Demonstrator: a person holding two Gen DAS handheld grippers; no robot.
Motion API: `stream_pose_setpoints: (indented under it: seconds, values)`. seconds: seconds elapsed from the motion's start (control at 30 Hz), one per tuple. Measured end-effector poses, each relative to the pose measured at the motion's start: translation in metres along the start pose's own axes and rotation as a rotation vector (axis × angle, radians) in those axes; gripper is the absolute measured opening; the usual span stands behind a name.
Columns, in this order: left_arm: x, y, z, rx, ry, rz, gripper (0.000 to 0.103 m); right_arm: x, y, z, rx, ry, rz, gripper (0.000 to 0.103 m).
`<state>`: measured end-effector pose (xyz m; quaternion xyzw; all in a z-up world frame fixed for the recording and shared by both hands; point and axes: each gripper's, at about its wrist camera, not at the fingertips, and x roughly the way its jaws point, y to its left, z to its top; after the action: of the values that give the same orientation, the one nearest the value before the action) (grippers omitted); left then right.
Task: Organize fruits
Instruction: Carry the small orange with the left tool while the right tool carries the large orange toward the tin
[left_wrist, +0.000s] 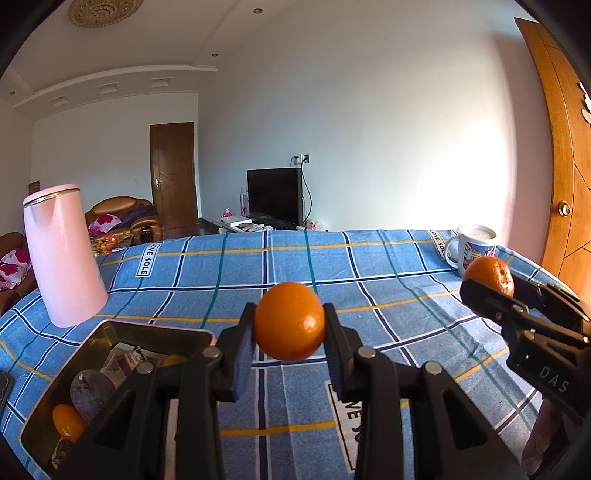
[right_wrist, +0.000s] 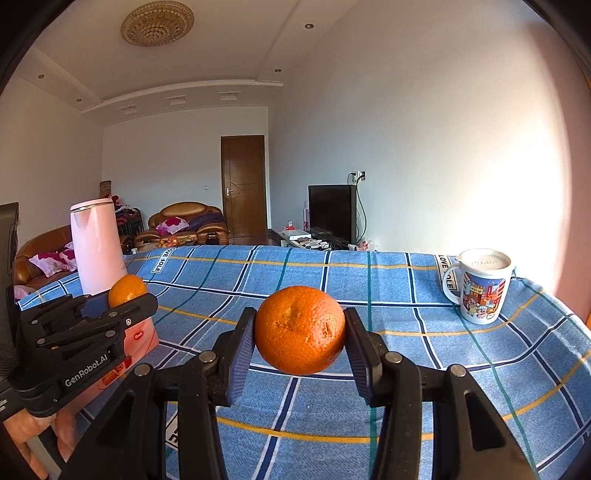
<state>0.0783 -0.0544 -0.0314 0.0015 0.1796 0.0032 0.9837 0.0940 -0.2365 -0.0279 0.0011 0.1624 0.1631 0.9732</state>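
Covering the table, a blue plaid cloth (left_wrist: 369, 266) lies under each claw, left (left_wrist: 289, 325) and right (right_wrist: 300, 332), clamped on an orange.

White walls (right_wrist: 424, 147) close the room under a stepped white ceiling (right_wrist: 229, 55) with recessed spotlights and a round ornate ceiling lamp (right_wrist: 157, 23). A dark brown door (right_wrist: 243, 188) stands shut in the far wall. A black television (right_wrist: 330, 212) sits on a low stand (right_wrist: 299, 236) against the right-hand wall, with a cable running up to a wall socket (right_wrist: 360, 174). Brown leather armchairs (right_wrist: 186, 219) hold flowered cushions (right_wrist: 171, 224). Strong warm light washes the wall at the right, beside a lighter wooden door (left_wrist: 561, 155) with a brass knob (left_wrist: 564, 209)
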Motion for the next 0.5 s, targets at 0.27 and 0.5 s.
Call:
stream_pose_setpoints:
  seconds: [0.27, 0.5]
  values:
    - [-0.037, 0.04, -0.001, -0.015, -0.016, 0.051, 0.036, 0.012, 0.042, 0.005, 0.034, 0.059, 0.155, 0.049]
    - [-0.052, 0.083, -0.01, -0.053, 0.013, 0.107, 0.036, 0.025, 0.102, 0.014, -0.008, 0.082, 0.274, 0.049]
